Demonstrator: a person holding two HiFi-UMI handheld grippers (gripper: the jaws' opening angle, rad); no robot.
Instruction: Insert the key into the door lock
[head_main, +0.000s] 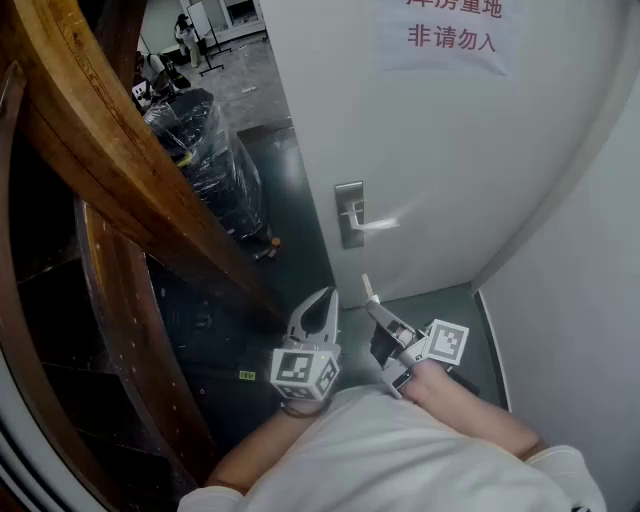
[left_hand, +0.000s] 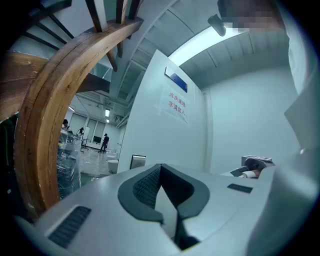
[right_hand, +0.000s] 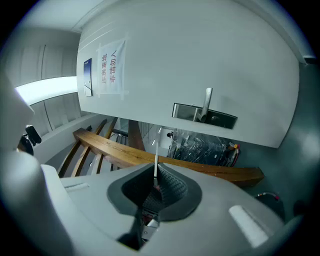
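A white door stands ahead with a metal lock plate and a lever handle on its left edge. The plate and handle also show in the right gripper view, which is rolled sideways. My right gripper is shut on a thin silver key that sticks out from between its pads, short of the lock. My left gripper hangs beside it, a little lower left, shut with nothing between its pads.
A curved wooden stair rail fills the left side, close to my left gripper. Beyond it stands a pallet wrapped in black plastic. A paper notice with red characters is stuck on the door. A white wall closes the right.
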